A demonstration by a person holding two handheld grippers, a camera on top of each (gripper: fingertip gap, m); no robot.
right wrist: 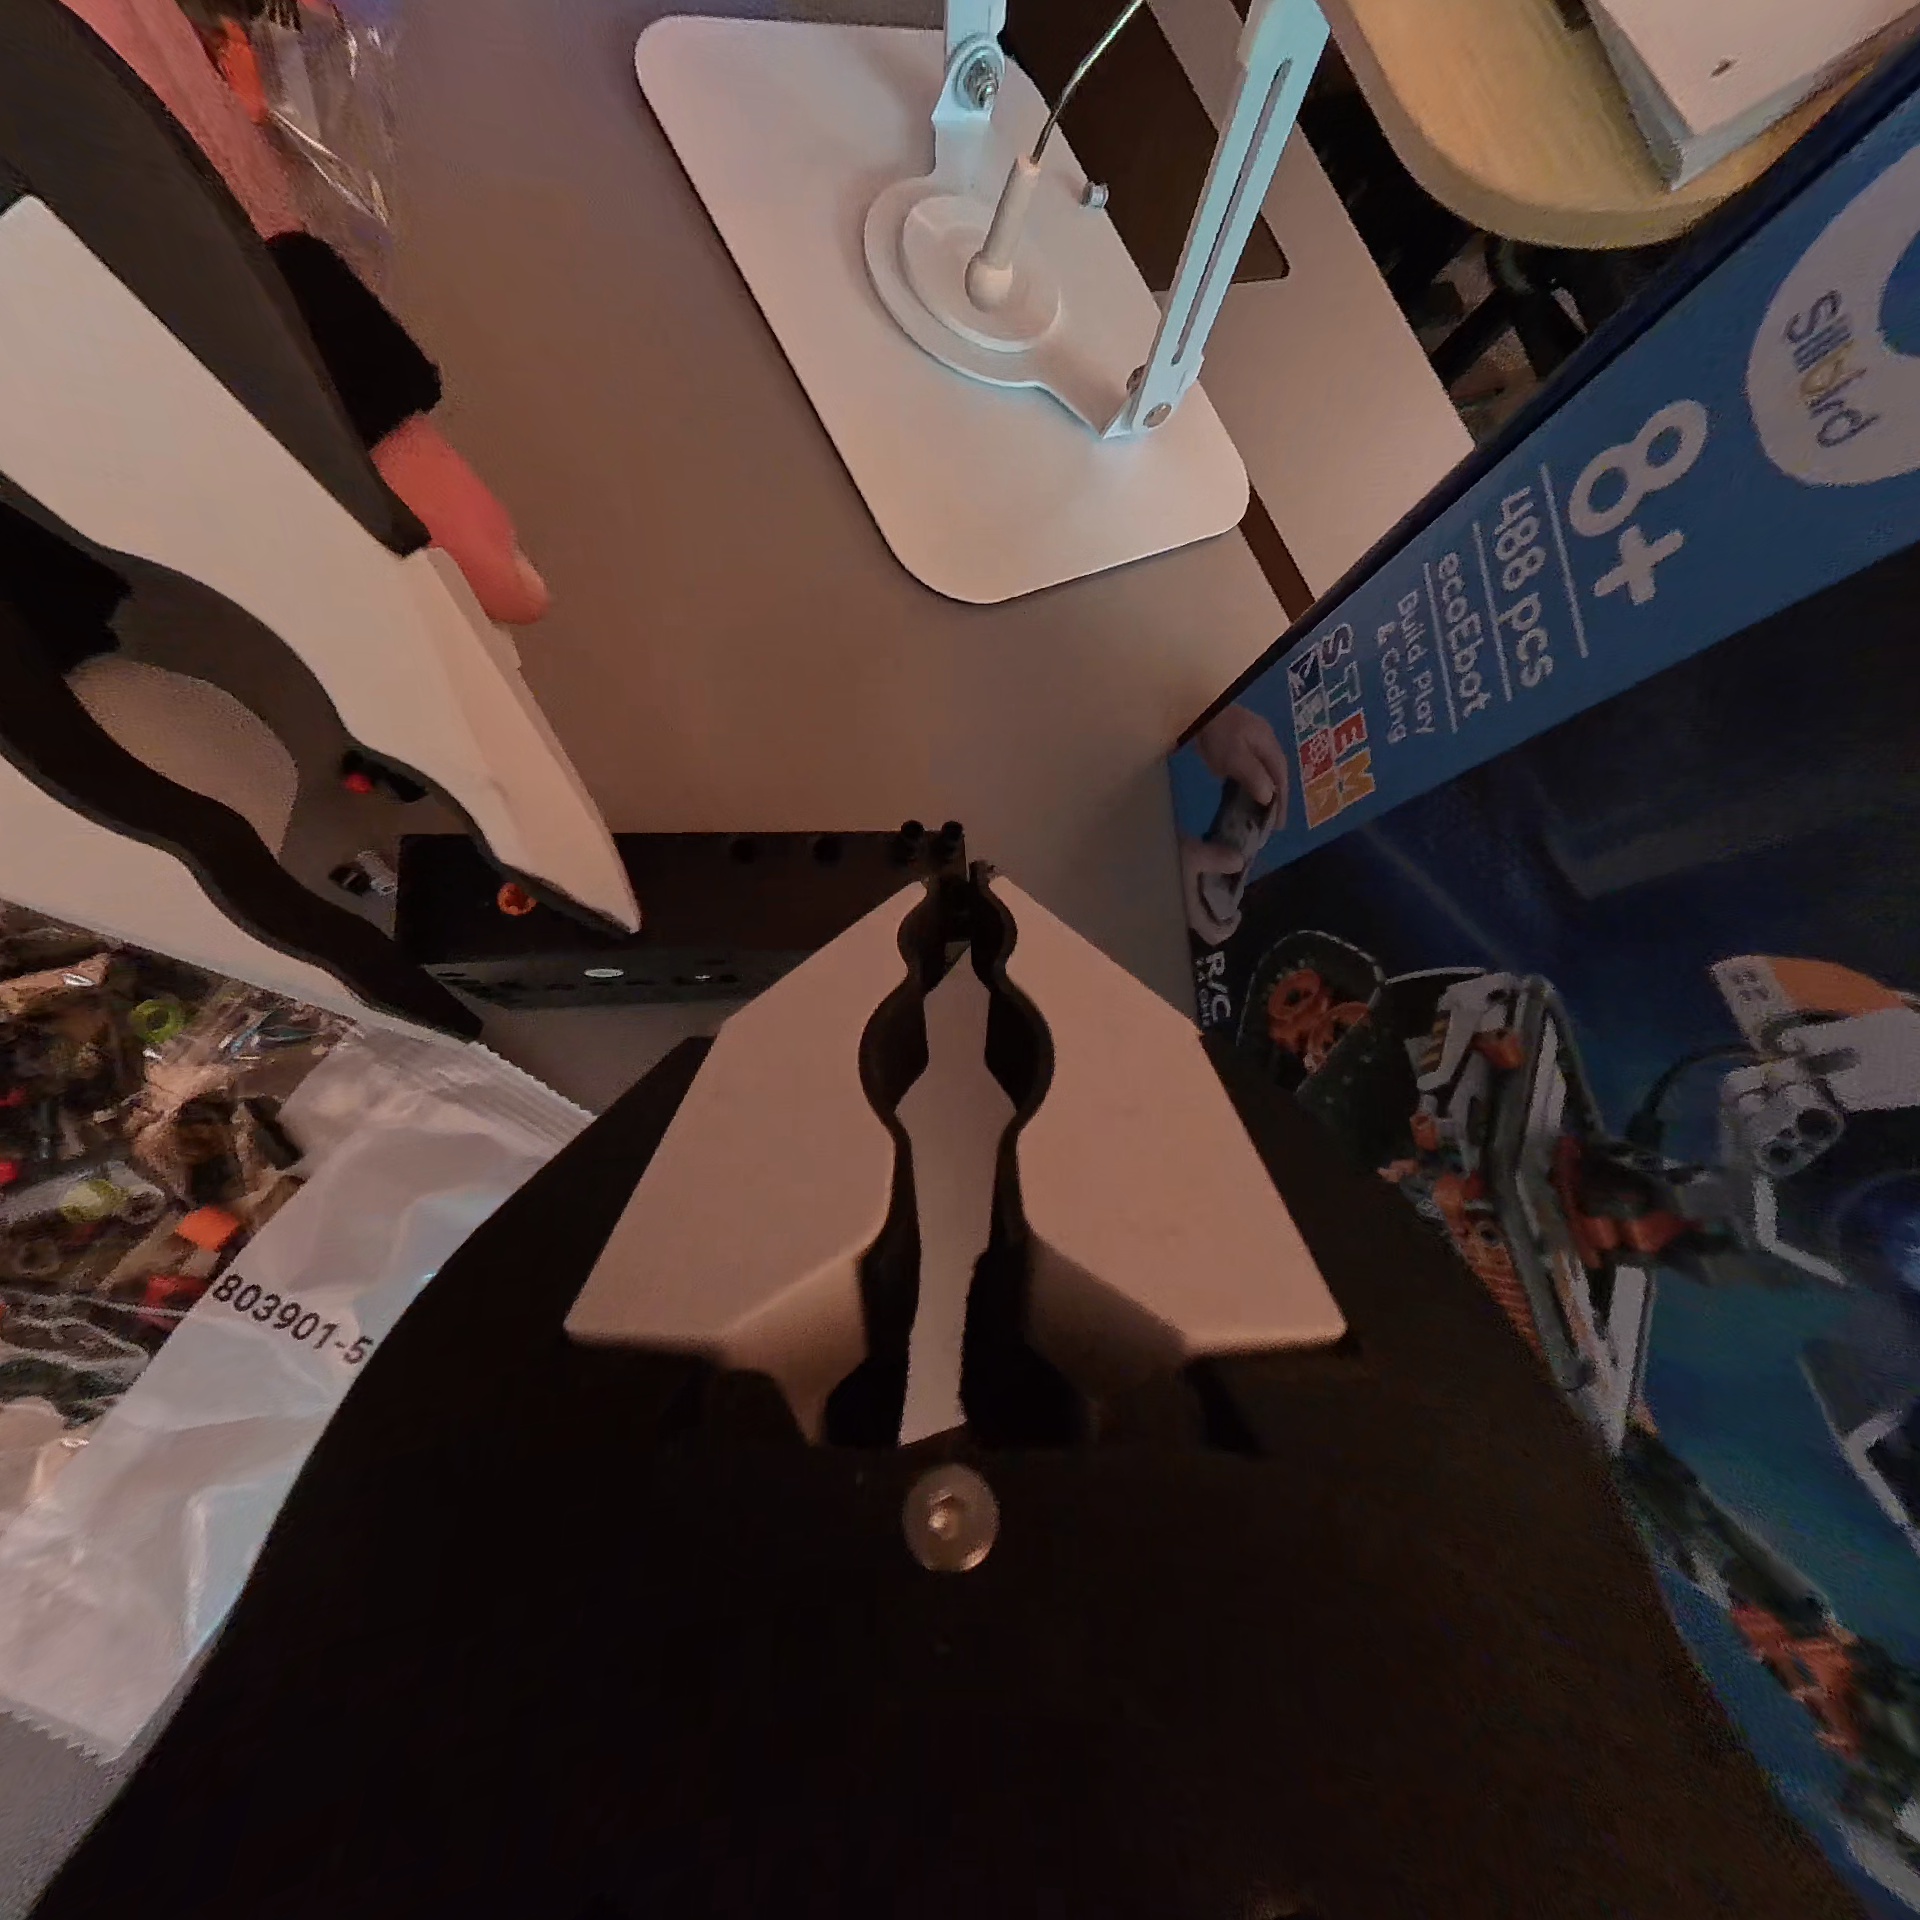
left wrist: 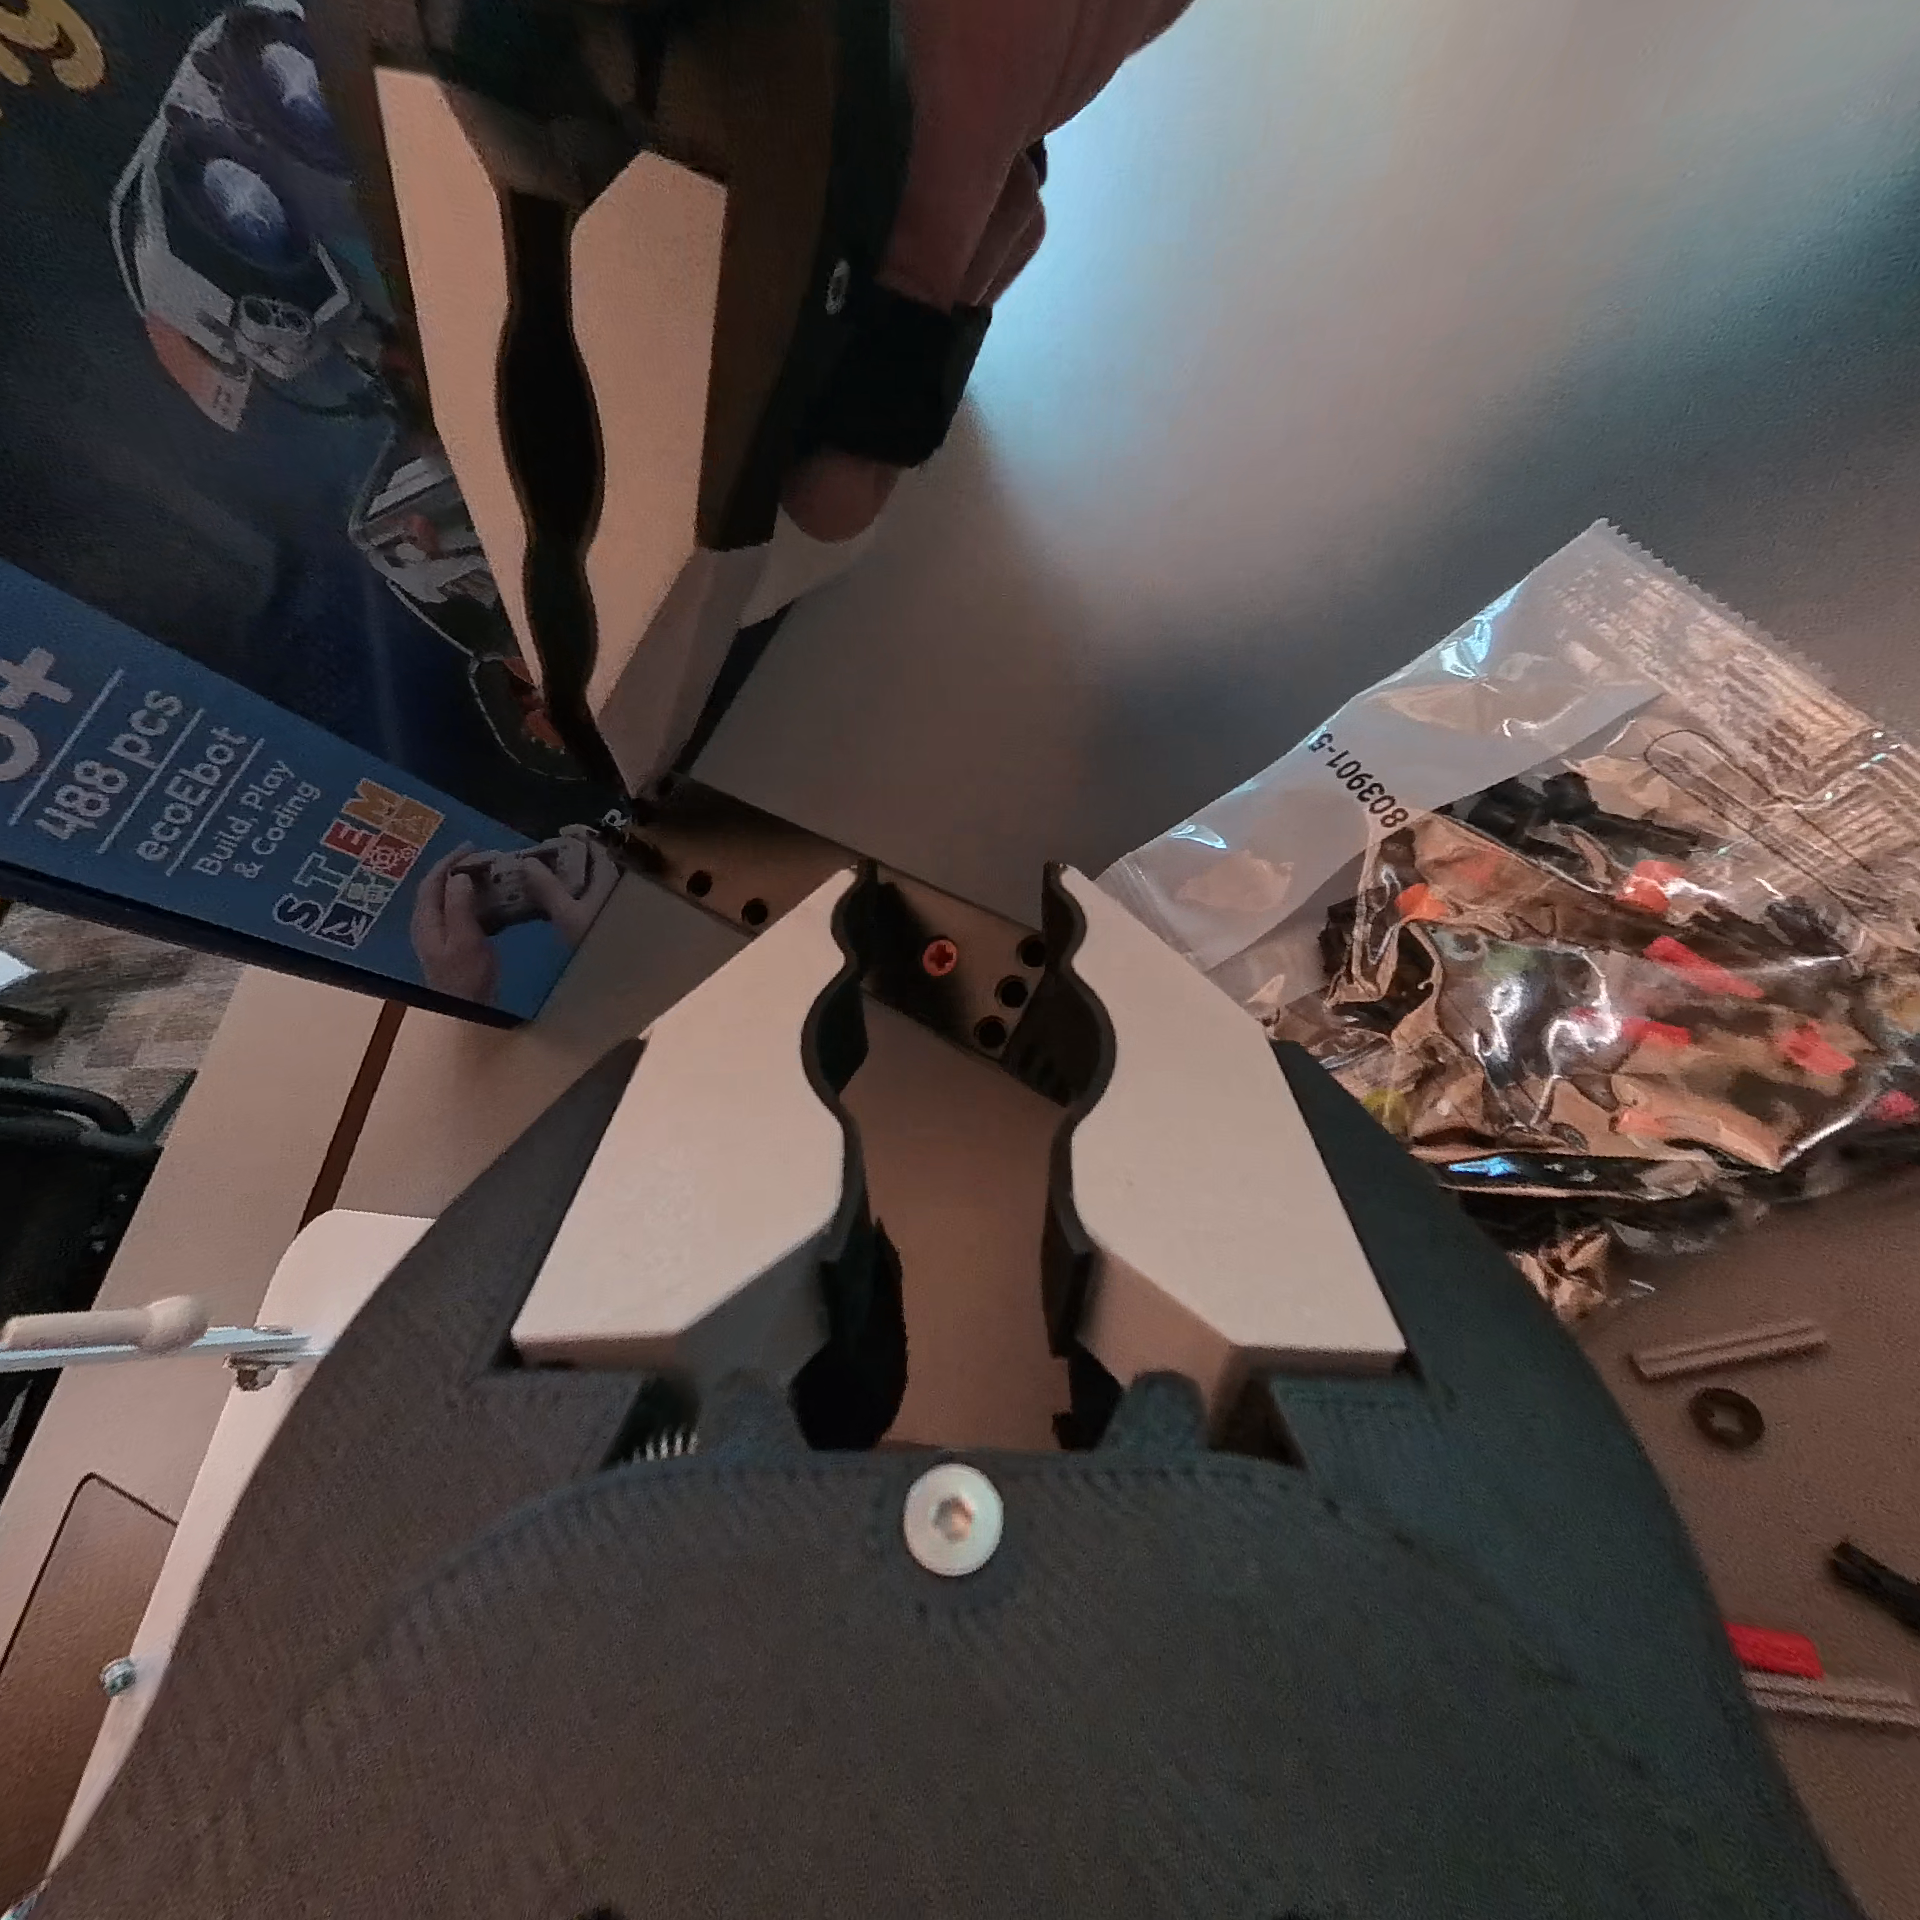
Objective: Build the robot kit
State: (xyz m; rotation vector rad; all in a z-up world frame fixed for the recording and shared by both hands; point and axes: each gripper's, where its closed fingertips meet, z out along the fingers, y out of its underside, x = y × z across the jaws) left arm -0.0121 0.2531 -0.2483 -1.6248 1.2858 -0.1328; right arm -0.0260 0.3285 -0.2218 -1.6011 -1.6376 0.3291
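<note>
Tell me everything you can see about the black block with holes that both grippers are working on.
The black block looks like a long, matte plastic building piece with rows of round holes and an orange-red cross-shaped pin set in one face. It lies flat on the grey table, between the blue box and the clear parts bag. The left gripper straddles one end, jaws open. The right gripper pinches a small black peg at the other end.

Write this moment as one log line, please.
left tongs: open around black perforated plastic block | right tongs: shut on small black peg at block's end
</note>
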